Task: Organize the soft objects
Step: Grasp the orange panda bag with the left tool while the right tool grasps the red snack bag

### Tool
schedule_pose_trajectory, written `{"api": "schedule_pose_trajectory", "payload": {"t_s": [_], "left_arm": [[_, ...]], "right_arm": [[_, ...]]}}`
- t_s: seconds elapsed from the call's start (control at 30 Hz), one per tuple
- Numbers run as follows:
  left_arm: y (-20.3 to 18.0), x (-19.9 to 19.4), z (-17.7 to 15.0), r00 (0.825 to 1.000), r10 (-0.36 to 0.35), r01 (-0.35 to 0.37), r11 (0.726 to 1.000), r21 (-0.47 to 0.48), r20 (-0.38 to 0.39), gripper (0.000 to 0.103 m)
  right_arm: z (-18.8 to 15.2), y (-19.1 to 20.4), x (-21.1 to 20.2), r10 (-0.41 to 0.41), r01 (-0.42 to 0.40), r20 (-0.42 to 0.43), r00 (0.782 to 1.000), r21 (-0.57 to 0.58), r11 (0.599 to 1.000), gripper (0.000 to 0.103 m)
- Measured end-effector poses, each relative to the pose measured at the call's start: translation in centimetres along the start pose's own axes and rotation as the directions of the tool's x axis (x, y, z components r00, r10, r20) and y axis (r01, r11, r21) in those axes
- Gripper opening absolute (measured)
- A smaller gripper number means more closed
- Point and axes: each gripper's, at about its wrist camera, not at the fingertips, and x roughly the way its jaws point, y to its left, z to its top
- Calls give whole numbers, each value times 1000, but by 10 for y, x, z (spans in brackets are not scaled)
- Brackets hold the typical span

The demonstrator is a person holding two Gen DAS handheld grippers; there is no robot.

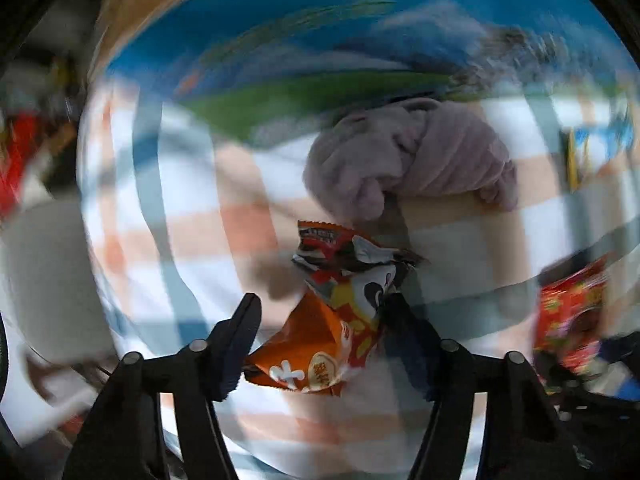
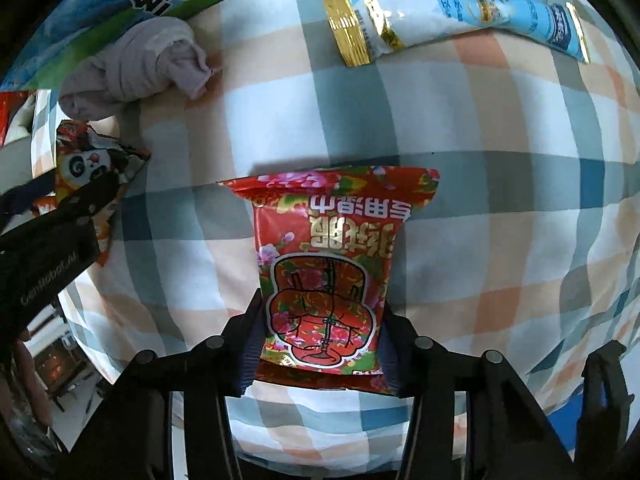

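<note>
Between the right gripper (image 2: pixel 320 320) fingers: red floral packet (image 2: pixel 326 264), pinched at both sides over the checked cloth (image 2: pixel 480 200). Left gripper (image 1: pixel 320 320) spread wide around the orange panda packet (image 1: pixel 340 300), touching one finger; mauve sock bundle (image 1: pixel 408 156) just beyond

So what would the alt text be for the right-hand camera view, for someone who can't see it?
The right gripper clamps a red floral packet over a checked cloth. Beyond lie a blue-and-white pouch, a rolled grey sock and an orange panda packet.
</note>
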Motion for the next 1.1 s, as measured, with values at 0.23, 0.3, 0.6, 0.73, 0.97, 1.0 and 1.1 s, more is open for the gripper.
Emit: {"api": "schedule_pose_trajectory", "payload": {"t_s": [0.23,0.3,0.6,0.73,0.97,1.0,1.1], "left_arm": [[39,25,-43,931,-351,306,900,-311,-101,49],[39,29,-50,925,-365,314,890,-329,-105,49],[-4,35,-66,972,-183,170,981,-97,-146,55],[-16,22,-74,976,-189,178,978,-111,-105,38],[-22,-4,-93,958,-286,274,943,-188,-39,33],[-23,-9,-94,952,-303,291,936,-199,-32,32],[-23,-24,-104,927,-375,365,901,-236,3,30]], "right_arm": [[-1,-1,-6,-5,4,-29,1000,-31,999,50],[0,-2,-5,2,-4,-42,999,-44,999,50],[13,11,1,-20,16,-65,998,-69,997,56],[9,19,8,-41,36,-58,997,-85,996,52],[-7,25,-2,-61,58,-25,998,-112,992,49],[-11,25,-5,-59,57,-17,998,-117,992,49],[-9,25,-28,-47,47,2,999,-124,991,49]]}}
